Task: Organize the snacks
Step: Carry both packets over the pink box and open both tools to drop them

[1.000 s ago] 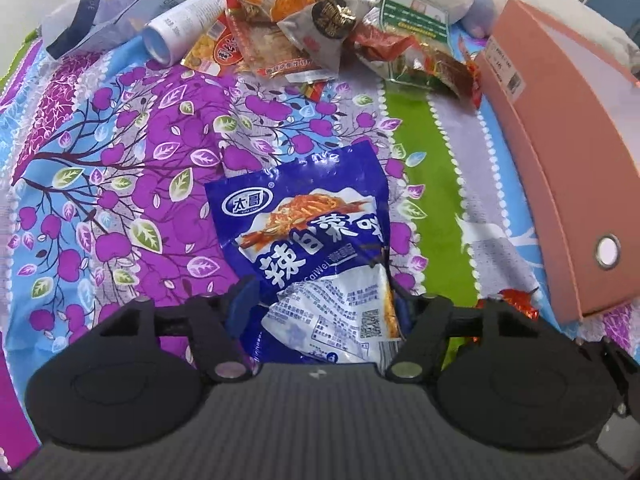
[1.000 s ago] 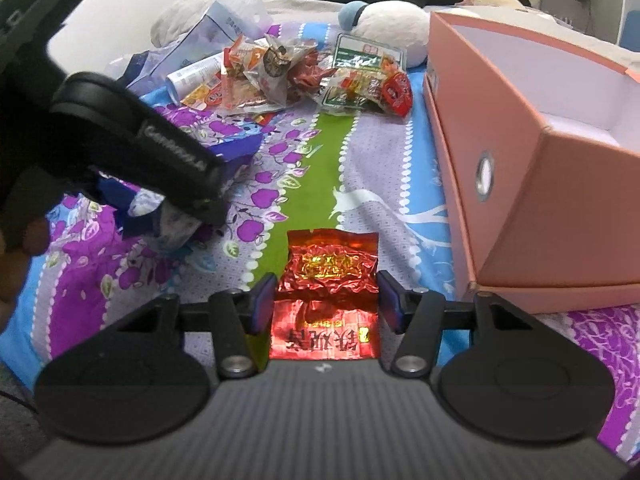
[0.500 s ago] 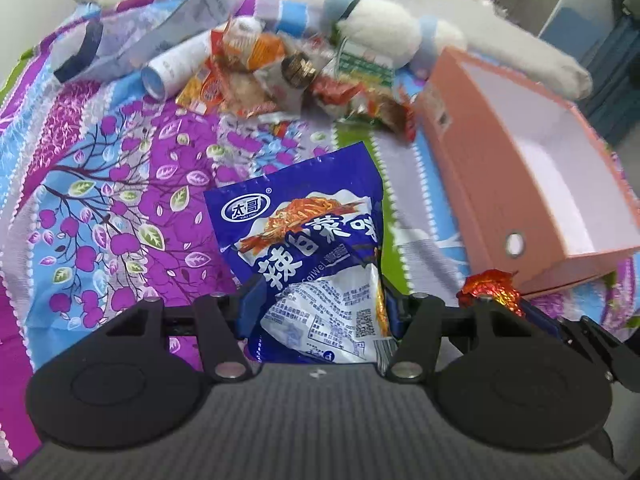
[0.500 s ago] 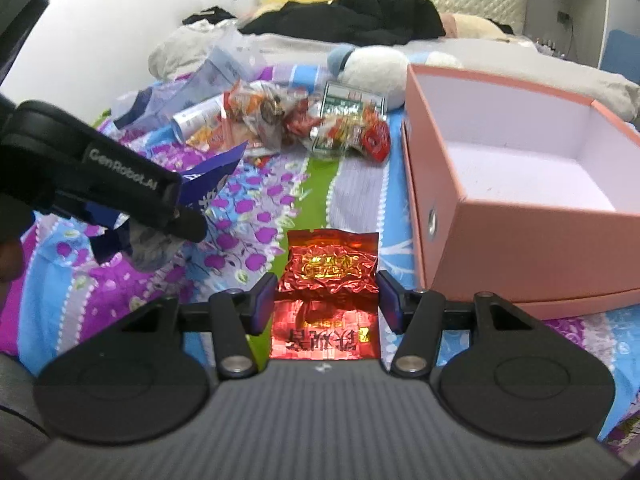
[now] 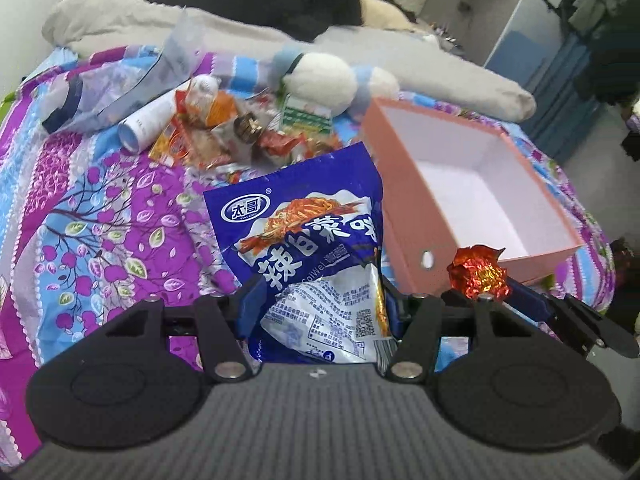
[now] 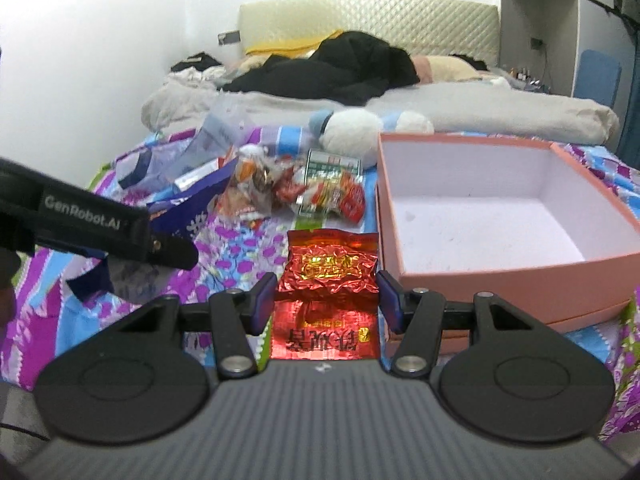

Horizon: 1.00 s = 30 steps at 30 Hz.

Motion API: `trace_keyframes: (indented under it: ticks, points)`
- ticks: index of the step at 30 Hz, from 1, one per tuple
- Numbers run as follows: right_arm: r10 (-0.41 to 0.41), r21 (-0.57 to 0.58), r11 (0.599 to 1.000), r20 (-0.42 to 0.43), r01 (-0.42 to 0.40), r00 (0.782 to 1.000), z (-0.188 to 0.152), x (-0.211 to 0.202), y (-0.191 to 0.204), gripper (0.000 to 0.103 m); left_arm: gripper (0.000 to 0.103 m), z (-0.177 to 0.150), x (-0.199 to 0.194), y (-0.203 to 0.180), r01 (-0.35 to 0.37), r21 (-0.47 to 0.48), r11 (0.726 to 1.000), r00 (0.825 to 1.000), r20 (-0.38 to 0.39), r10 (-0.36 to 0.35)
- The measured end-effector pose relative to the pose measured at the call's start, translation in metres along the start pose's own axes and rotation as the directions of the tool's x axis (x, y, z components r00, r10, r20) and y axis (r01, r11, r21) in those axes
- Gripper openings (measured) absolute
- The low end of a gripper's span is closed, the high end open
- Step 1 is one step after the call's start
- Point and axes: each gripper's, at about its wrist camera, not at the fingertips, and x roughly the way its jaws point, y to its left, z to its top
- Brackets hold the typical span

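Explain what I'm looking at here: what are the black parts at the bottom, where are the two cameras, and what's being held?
No robot arm here: a person holds a two-finger gripper in each hand, and each carries a fisheye camera looking forward along its fingers. The black parts at the bottom are the gripper itself.

The left wrist view shows the left gripper shut on a blue bag. The right wrist view shows the right gripper shut on a red packet; that packet also shows at the right of the left view.

Both are held above a bed with a floral sheet. On it lie a pile of snacks, a white plush toy and an open pink box, with nothing visible inside.
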Motion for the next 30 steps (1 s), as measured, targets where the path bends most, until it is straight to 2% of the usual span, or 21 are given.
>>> trace_keyframes:
  ticks: [8, 15, 20, 26, 30]
  points:
    - [-0.03, 0.018, 0.999, 0.051, 0.029, 0.998, 0.012, -0.025, -0.008, 0.057, 0.064, 0.0, -0.022, -0.019, 0.047, 0.027, 0.999, 0.998, 0.033, -0.048]
    - [-0.072, 0.05, 0.996, 0.067, 0.069, 0.995, 0.012, -0.035, -0.026, 0.057, 0.064, 0.004, -0.02, -0.042, 0.091, 0.06, 0.994, 0.995, 0.039, -0.094]
    - [-0.109, 0.078, 0.992, 0.076, 0.103, 0.991, 0.014, -0.032, -0.044, 0.057, 0.063, 0.014, -0.004, -0.061, 0.113, 0.091, 0.989, 0.992, 0.038, -0.117]
    - [-0.174, 0.126, 0.979, 0.083, 0.163, 0.981, 0.028, -0.01, -0.076, 0.057, 0.063, 0.036, 0.029, -0.085, 0.142, 0.121, 0.982, 0.988, 0.038, -0.147]
    - [-0.187, 0.13, 0.976, 0.077, 0.176, 0.979, 0.037, 0.007, -0.1, 0.057, 0.063, 0.052, 0.054, -0.101, 0.16, 0.14, 0.977, 0.985, 0.038, -0.167]
